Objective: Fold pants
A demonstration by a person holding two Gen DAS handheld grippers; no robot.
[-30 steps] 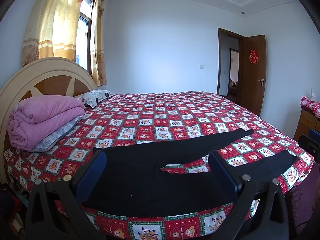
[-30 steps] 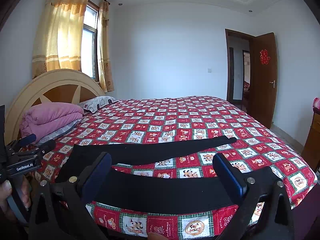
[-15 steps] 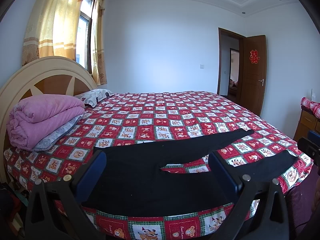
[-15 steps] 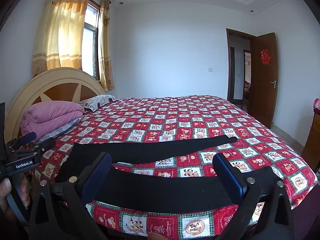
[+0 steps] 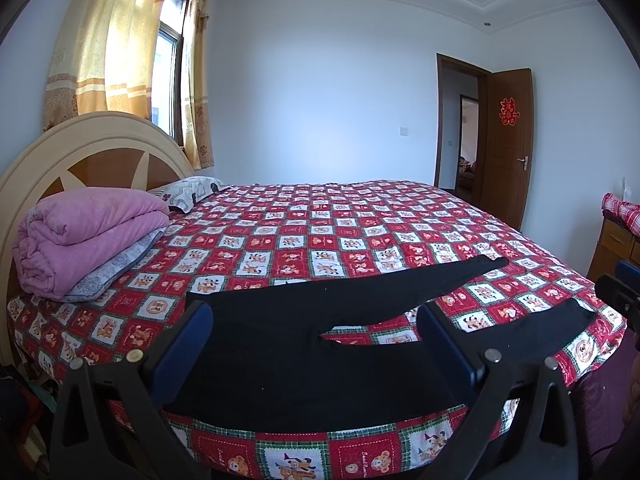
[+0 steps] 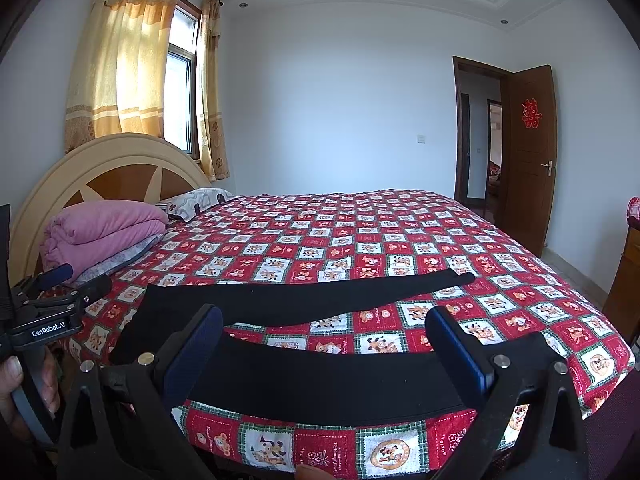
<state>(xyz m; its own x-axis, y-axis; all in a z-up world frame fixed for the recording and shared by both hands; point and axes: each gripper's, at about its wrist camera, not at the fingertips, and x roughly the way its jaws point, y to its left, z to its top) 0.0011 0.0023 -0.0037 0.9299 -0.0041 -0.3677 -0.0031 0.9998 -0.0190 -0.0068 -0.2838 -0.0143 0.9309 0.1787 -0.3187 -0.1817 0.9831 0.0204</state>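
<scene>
Black pants (image 5: 296, 344) lie flat near the front edge of the bed, waist to the left and two legs spread apart toward the right. In the right wrist view the same pants (image 6: 320, 384) show as a near leg and a far leg. My left gripper (image 5: 316, 340) hovers open in front of the waist and crotch area, holding nothing. My right gripper (image 6: 324, 340) is open too, poised over the near leg. The left gripper (image 6: 60, 288) also appears at the left edge of the right wrist view, held by a hand (image 6: 16, 384).
The bed carries a red patchwork quilt (image 5: 320, 240). A folded pink blanket (image 5: 88, 232) and a pillow (image 5: 188, 194) sit by the wooden headboard (image 5: 80, 152). A brown door (image 5: 506, 148) stands open at the right, with a wooden cabinet (image 5: 616, 244) beside the bed.
Both views have barely shifted. The pants lie as before and both grippers stay open.
</scene>
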